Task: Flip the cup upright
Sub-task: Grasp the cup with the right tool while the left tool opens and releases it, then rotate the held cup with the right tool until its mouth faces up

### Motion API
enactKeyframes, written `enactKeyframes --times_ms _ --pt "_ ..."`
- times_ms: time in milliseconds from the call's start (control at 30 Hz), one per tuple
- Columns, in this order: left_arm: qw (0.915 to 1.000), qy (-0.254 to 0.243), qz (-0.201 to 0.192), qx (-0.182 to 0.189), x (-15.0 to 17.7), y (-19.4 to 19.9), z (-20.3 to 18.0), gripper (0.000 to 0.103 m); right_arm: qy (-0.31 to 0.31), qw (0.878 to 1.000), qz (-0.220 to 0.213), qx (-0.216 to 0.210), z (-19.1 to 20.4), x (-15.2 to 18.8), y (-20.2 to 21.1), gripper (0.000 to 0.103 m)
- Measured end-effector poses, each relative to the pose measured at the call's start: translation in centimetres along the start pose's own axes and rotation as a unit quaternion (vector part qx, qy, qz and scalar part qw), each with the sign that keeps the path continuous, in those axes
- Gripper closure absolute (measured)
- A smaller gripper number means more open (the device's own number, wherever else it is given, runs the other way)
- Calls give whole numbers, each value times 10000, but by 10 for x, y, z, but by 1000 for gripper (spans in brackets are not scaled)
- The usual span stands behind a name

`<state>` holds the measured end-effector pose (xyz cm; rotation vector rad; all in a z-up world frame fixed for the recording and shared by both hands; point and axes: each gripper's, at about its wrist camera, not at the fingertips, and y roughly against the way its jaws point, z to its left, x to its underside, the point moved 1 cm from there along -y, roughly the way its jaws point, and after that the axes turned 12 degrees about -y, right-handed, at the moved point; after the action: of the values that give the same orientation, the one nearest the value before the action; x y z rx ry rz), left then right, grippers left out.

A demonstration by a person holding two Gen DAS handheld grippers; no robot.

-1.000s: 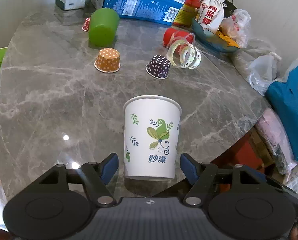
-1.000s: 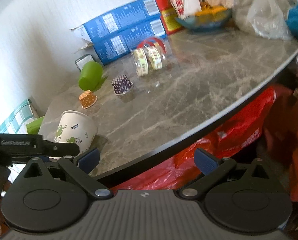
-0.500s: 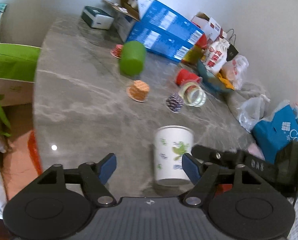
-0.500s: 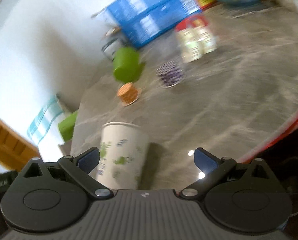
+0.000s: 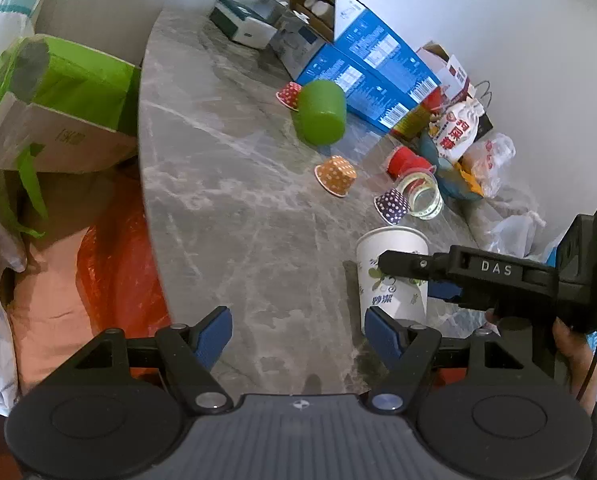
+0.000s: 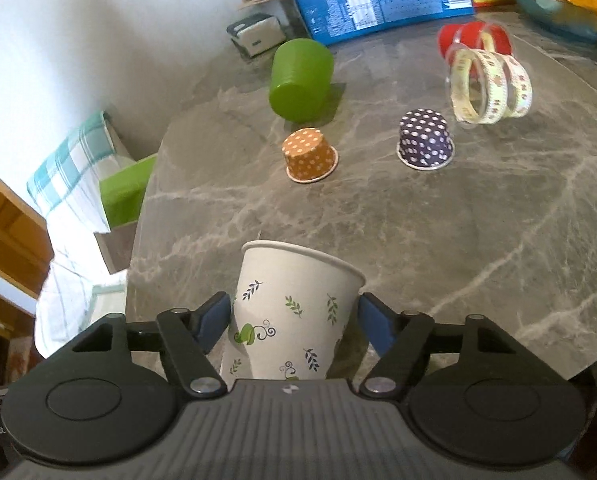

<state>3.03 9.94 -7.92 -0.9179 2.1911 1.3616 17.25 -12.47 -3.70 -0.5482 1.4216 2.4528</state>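
Paper cup [image 6: 294, 312] is sitting low in the middle of the right wrist frame on the worktop [image 6: 438, 220], wider end up, between the spread pads of the right gripper [image 6: 294, 322], which aren't squeezing yet. I'd be closing gently mid-wall so it isn't crushing. Left gripper [image 5: 298, 332] is hanging open and empty. Can't see inside the cup.

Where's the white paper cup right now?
The white paper cup stands between the right gripper fingers, near the table edge, in front of the orange dotted cup.
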Motion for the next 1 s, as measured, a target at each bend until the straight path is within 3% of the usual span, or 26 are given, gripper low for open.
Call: enactKeyframes --times_ms 300,500,600,767,833,933,1000 --pt "9998 150 -77 63 5 7 17 27 181 9993 193 266 19 -6 -13 34" --pt "9997 172 -146 136 13 14 19 27 505 9986 143 113 30 -5 -11 37" --pt "9996 151 -185 161 15 15 19 27 701 9968 -357 -116 28 3 9 37" --pt "9989 54 -331 326 16 18 10 27 747 9945 -725 -149 16 13 27 38" --pt "9979 -114 -430 476 16 20 1 27 835 9886 -1246 -157 10 18 37 38" --pt "9956 -343 -645 593 18 22 -12 27 1377 9566 -2567 86 4 38 51 38" --pt "9944 -421 -727 634 19 21 -19 27 1638 9387 -3034 -32 -5 51 52 38"
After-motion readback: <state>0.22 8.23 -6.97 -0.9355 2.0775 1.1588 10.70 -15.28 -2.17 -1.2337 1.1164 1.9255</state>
